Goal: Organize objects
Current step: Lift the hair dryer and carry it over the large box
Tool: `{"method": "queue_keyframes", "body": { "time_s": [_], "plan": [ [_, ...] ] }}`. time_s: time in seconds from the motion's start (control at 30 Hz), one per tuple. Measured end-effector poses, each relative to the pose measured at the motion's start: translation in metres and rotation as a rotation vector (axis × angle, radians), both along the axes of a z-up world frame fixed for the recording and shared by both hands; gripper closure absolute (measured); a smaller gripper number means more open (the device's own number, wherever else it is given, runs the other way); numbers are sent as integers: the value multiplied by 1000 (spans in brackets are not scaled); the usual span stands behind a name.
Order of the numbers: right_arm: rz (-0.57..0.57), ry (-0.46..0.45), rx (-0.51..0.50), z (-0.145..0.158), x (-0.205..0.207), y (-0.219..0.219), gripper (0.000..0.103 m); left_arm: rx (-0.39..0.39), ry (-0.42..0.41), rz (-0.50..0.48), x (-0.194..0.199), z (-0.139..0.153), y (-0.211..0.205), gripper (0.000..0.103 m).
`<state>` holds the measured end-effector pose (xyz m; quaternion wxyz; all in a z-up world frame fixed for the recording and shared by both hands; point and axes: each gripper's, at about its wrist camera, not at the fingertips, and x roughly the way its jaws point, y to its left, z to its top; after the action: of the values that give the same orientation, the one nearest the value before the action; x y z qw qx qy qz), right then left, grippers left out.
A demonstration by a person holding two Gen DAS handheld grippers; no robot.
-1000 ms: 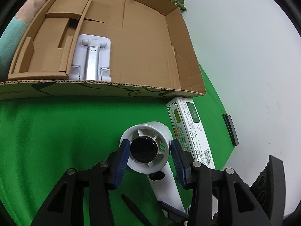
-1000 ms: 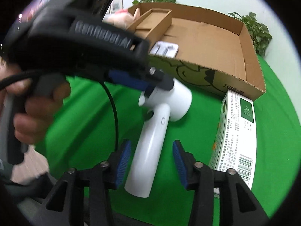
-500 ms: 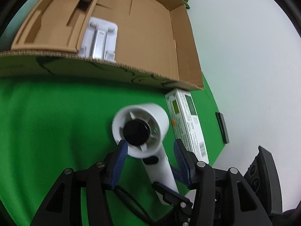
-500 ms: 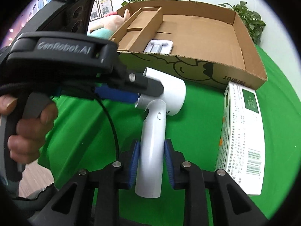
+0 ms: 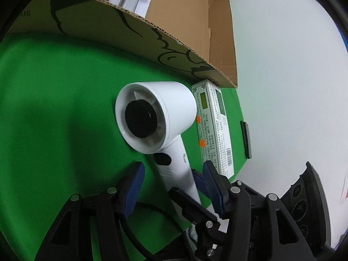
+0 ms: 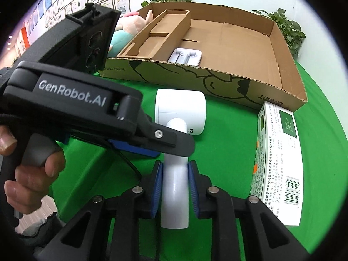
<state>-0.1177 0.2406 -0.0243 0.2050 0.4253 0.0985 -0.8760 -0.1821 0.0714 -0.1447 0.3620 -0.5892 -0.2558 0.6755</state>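
Hair dryer [image 6: 180, 111]: white, it lies on the green cloth [image 6: 228, 134] in front of the cardboard box [image 6: 217, 80]; the round head points toward the box, the handle toward the grippers.
Right gripper [image 6: 175, 187]: its blue pads press on both sides of the dryer handle; the jaws have just been closing on it.
Left gripper [image 5: 171, 180]: the fingers are spread, with the handle between them; the left pad is clear of the handle, the right pad is hidden partly behind the other tool. The jaws have just been opening.
Hand [image 6: 28, 169]: it holds the grip of the left gripper, at the left in the right wrist view.
Carton [image 6: 278, 165]: white and green with a barcode, flat on the cloth, just right of the dryer, one end near the box corner.
Box contents: a white stand [image 6: 184, 55] lies inside, near the front wall.
Behind the box: a pink plush toy [image 6: 134, 25] and green plants [image 6: 287, 30].
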Motion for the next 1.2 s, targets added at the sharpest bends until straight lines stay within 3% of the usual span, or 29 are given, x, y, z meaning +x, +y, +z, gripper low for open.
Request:
{"method": "queue_keyframes", "body": {
  "time_s": [0.1,0.23,0.47,0.87,0.93,1.2],
  "plan": [
    [6,6,-3,1,5,-2,81,26,2,5,1,0,2,53],
    [-2,18,1,1,8,0,81,-18,31,11,5,1,4,69],
    [-16,81,-27,16,12,3,81,-32,137,17,16,29,8,70],
    [-42,276,-113,82,1,4,81,-87,438,23,27,132,12,71],
    [-46,314,-134,98,-9,5,81,-94,488,23,19,154,-1,71],
    [-61,425,-193,150,-45,6,80,-149,669,-1,-21,234,10,71]
  ]
}}
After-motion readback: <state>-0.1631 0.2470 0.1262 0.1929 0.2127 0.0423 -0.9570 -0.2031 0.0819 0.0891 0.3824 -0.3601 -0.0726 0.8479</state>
